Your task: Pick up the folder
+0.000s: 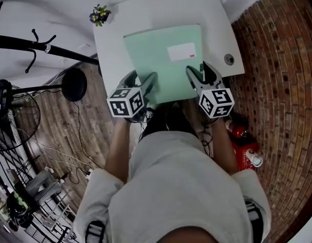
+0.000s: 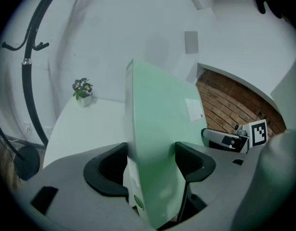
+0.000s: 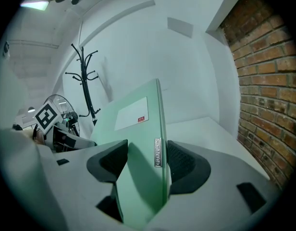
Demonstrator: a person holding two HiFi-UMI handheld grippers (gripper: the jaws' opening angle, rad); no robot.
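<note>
Stood with pale shirt (image 1: 171, 186) just under the camera, forearms stretched forward. Pinched the near edge of the pale green folder (image 1: 163, 59) with the left hand-held gripper (image 1: 142, 80) towards its left corner and the right hand-held gripper (image 1: 201, 74) towards its right, jaws pressed against both covers. Held it over the white bench (image 1: 146, 9), label (image 1: 181, 51) upward, near edge past the bench's front; could not tell whether the far end touched.

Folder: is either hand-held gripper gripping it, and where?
Both: left hand-held gripper and right hand-held gripper each clamp the green folder at its near edge, by opposite corners.
</note>
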